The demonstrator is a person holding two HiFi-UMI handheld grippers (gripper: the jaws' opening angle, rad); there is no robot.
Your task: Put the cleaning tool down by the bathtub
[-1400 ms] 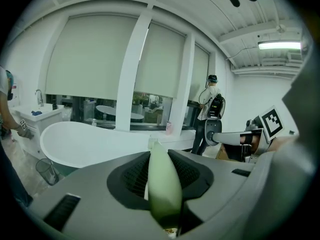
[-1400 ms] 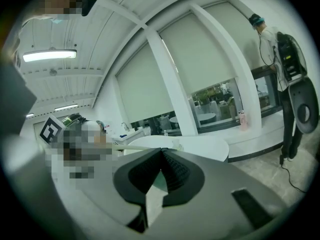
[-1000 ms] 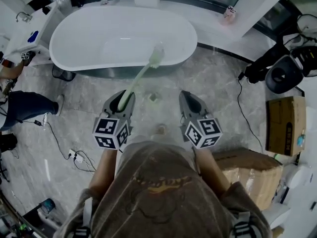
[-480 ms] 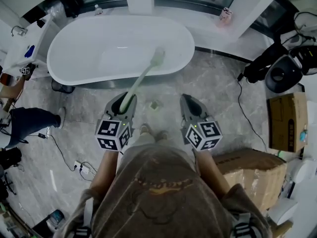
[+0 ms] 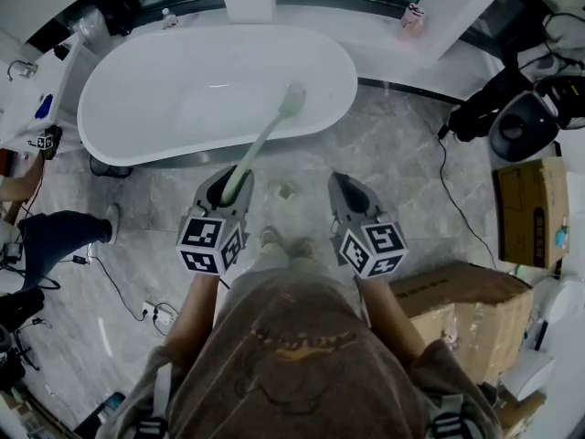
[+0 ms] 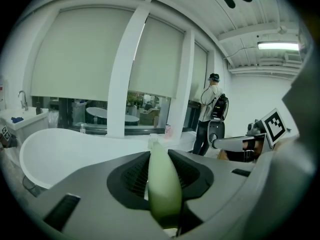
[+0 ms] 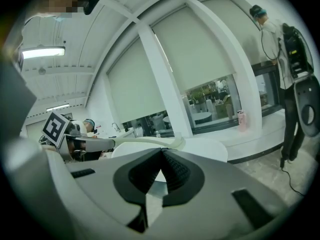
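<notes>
A white oval bathtub [image 5: 174, 94] fills the upper part of the head view. My left gripper [image 5: 226, 181] is shut on the handle of a pale green long-handled cleaning brush [image 5: 260, 142]. The brush slants up and to the right, its head over the tub's near rim. In the left gripper view the handle [image 6: 162, 184] sits pinched between the jaws of the left gripper [image 6: 160, 156], and the tub [image 6: 60, 151] lies ahead. My right gripper [image 5: 343, 184] hovers over the marble floor beside it, shut with nothing in it, as the right gripper [image 7: 161, 152] also shows in its own view.
Cardboard boxes [image 5: 530, 213] [image 5: 466, 314] stand at the right, with a black machine [image 5: 521, 126] behind them. Cables [image 5: 119, 277] run over the floor at the left near a person's leg [image 5: 55, 231]. A small object [image 5: 287, 191] lies between the grippers. A pink bottle [image 5: 411, 15] stands on the ledge.
The tub has drifted slightly left and up in the head view. Both grippers keep their pose and the brush stays in the left one.
</notes>
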